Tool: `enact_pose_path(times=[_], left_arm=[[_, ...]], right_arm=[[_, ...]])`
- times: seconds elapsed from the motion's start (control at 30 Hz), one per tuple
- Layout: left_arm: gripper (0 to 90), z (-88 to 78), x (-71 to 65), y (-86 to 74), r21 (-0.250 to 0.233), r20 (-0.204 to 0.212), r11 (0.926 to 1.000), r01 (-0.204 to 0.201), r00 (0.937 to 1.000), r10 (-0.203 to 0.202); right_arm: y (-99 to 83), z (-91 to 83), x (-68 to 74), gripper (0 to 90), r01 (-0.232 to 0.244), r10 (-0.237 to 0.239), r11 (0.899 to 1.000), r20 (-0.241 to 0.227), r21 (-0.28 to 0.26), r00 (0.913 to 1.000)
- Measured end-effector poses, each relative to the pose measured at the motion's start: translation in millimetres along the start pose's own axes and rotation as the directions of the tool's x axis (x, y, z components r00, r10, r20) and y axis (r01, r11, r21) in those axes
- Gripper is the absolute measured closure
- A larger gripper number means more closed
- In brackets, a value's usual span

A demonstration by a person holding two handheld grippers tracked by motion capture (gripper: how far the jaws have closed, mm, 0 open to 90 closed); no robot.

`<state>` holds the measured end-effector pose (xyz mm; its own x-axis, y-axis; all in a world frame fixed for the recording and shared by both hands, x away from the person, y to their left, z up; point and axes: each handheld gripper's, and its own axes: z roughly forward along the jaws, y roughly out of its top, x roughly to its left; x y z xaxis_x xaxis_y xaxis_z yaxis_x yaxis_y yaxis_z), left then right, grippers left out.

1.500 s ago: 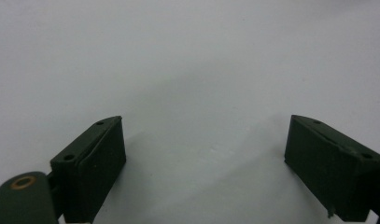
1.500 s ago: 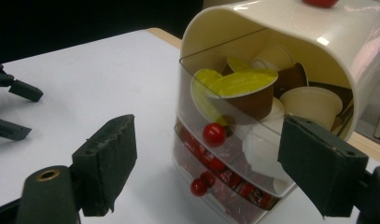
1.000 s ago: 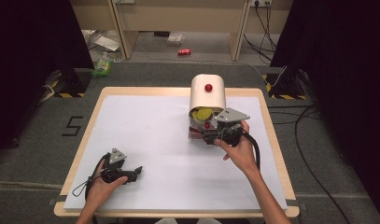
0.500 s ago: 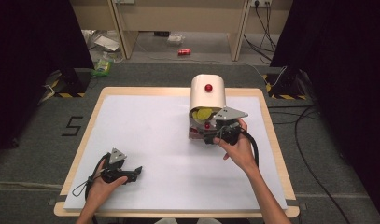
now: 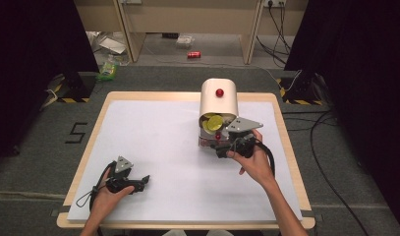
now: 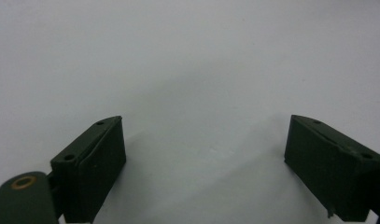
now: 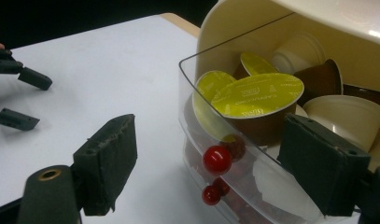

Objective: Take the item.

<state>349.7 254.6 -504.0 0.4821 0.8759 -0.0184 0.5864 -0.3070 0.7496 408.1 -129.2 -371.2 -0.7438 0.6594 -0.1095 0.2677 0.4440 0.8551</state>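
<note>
Between matte black tongs [image 7: 211,158]: clear plastic drawer [image 7: 215,186], foil-lidded capsules [image 7: 257,100].

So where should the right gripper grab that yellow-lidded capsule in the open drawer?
Probably by its brown sides just under the yellow lid rim, coming from the open front above the clear drawer wall: the yellow-lidded capsule lies tilted on top, lid facing the right gripper.
</note>
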Motion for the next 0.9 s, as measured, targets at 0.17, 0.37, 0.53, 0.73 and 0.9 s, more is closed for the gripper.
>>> enact_pose_path(times=[0.17, 0.37, 0.53, 0.73, 0.9], left_arm=[[11.7, 0.0, 0.0, 0.0, 0.0, 0.0, 1.0, 0.001, 1.0, -0.001], [11.7, 0.0, 0.0, -0.1, -0.002, 0.001, 1.0, 0.002, 1.0, -0.002], [11.7, 0.1, -0.1, -0.1, -0.003, 0.0, 1.0, 0.003, 1.0, -0.003], [11.7, 0.1, -0.2, -0.1, -0.003, 0.0, 1.0, 0.003, 1.0, -0.003], [11.8, 0.1, -0.2, -0.1, -0.004, -0.001, 1.0, 0.002, 1.0, -0.002]], right_arm=[[-2.3, -3.5, 2.7, 20.3, 0.003, -0.003, 1.0, -0.011, 0.0, 0.9999], [-4.5, -7.2, 8.7, 20.3, 0.027, -0.027, 1.0, -0.013, 0.012, 0.9996], [-7.6, -12.1, 13.0, 20.7, 0.03, -0.03, 0.999, -0.027, 0.018, 0.9992], [-10.6, -17.6, 19.9, 20.7, 0.049, -0.047, 0.998, -0.042, 0.037, 0.998], [-15.6, -23.7, 25.3, 21.5, 0.053, -0.05, 0.997, -0.065, 0.047, 0.9966]])
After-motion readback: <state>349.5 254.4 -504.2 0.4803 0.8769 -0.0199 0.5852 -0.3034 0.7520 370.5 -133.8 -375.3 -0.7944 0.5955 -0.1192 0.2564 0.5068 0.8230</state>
